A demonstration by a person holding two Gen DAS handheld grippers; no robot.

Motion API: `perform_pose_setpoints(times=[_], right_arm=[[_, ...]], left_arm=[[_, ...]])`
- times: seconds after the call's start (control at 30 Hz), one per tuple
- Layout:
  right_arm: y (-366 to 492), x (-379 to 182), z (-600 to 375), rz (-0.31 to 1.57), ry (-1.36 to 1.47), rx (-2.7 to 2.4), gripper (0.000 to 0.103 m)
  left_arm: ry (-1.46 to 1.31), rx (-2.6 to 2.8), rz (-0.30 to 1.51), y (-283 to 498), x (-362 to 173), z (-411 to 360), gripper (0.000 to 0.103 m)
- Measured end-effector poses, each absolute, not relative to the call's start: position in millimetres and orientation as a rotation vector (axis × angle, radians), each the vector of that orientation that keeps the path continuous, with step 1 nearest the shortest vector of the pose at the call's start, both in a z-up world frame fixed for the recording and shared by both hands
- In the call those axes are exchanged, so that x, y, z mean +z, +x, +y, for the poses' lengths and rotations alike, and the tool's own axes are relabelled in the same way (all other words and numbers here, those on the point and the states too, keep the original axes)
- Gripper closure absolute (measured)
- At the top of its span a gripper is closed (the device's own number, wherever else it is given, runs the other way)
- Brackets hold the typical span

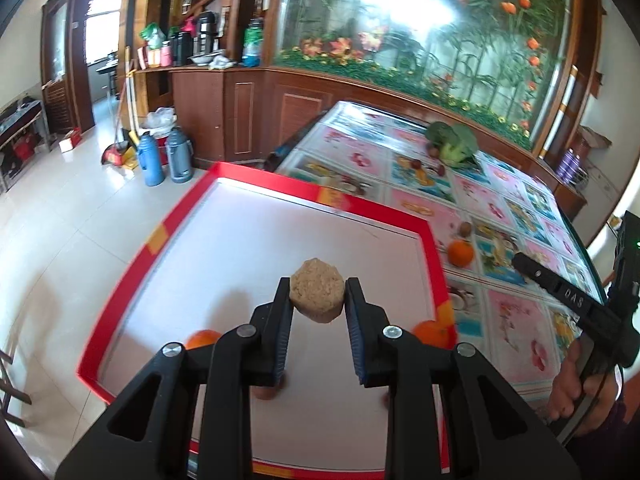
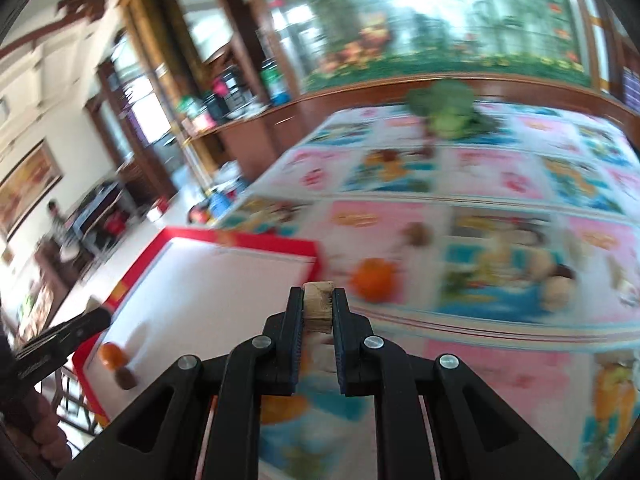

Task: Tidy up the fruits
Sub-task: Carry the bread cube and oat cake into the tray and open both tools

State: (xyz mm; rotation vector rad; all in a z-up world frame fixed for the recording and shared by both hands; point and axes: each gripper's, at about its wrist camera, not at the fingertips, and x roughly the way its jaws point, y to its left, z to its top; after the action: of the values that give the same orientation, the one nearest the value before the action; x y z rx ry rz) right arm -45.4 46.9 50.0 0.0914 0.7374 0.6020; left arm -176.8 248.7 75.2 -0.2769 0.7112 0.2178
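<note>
Left gripper: jaws nearly closed, both blue ribbed pads pressing the sides of a tan faceted lump. The lump has a coarse, grainy surface and a roughly octagonal outline. It is held clear above the white floor of a shallow red-rimmed tray.

Right gripper: jaws drawn close together, clamped on a narrow pale block with a rough, fibrous-looking face; what it is cannot be told. This view is blurred. The gripper sits over the tablecloth just beside the tray's right edge.

Both tools are matt black plastic with silver pivot pins.

Tray contents: one orange at the near left, partly hidden behind the left gripper's finger; a second orange against the right rim; a small dark brown round fruit beside the left-hand orange, plain in the right wrist view.

On the table outside the tray: a third orange just right of the rim, a small brown nut-like item just beyond it, and a head of broccoli at the far side with small dark red fruits near it. The tablecloth is glossy, printed in pink and blue squares.

A hand holding the right gripper's handle shows at the right edge of the left wrist view
</note>
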Motion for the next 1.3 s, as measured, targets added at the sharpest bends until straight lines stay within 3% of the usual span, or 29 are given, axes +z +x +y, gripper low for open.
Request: perform_pose_setpoints(times=[0.57,1.2,1.27,1.3], right_arm=[[-34.6,31.8,143.7,0.888,-0.107,0.757,0.092],[-36.6,14.8,136.9,1.005,-0.115,0.856,0.091],[-35.2,17.4,132.3,1.004,-0.104,0.860,0.087],[-34.4,19.8,128.7,1.013,-0.089,0.872,0.076]], left_arm=[[-0.285,0.320,0.759,-148.6,63.0,296.1,0.075],[-0.219,0.349,0.931,-116.5,35.6,282.2,0.075],[-0.229,0.364,0.946,-116.5,32.8,281.9,0.075],[-0.229,0.375,0.943,-117.0,33.2,281.4,0.074]])
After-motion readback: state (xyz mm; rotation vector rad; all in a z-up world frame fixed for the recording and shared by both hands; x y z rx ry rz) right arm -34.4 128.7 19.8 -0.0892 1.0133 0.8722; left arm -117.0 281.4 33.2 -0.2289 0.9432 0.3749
